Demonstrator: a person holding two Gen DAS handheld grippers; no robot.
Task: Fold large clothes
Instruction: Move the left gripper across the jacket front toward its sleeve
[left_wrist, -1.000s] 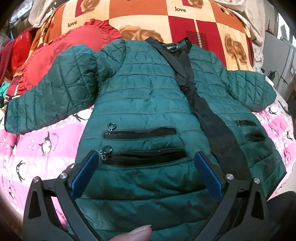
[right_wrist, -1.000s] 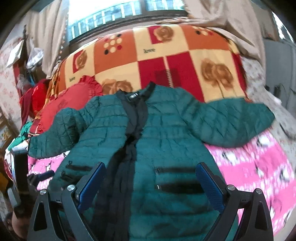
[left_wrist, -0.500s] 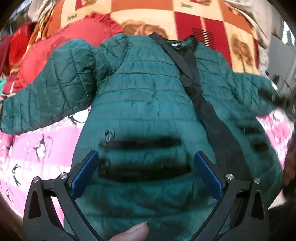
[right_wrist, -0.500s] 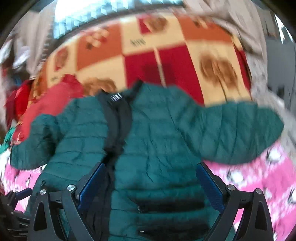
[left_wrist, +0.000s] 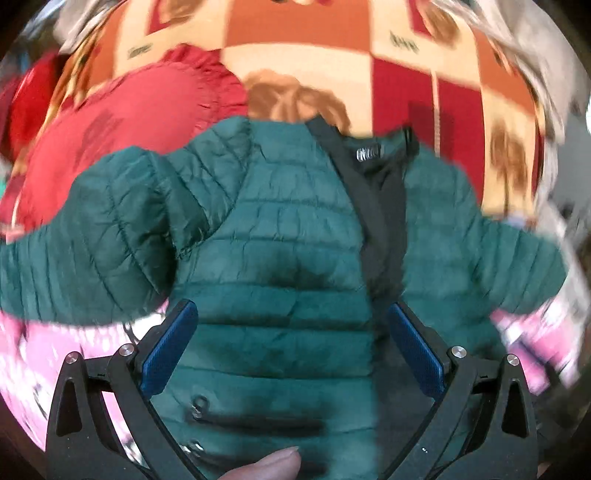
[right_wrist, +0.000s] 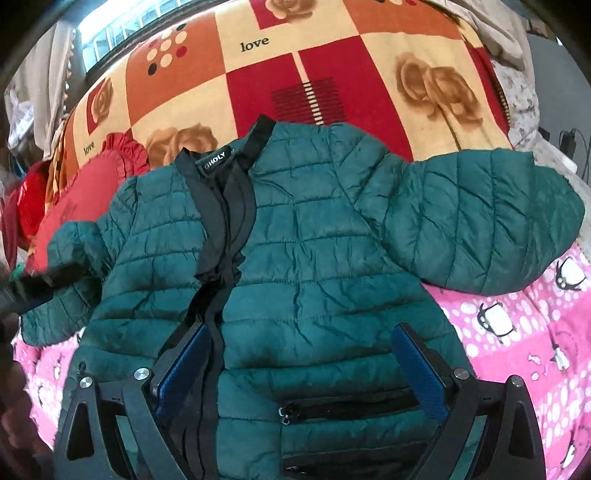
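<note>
Since a second ago both my claws have pushed forward over the green quilted jacket (right_wrist: 325, 266), so its chest and collar now fill the views where the pockets did. The jacket lies front-up on the bed (right_wrist: 517, 339), collar toward the far edge, sleeves spread to each side. My left claw (left_wrist: 291, 347) is spread wide, holding nothing, hovering over the jacket's left front panel. My right claw (right_wrist: 301, 363) is equally wide and empty; whether it touches the fabric I cannot tell.
</note>
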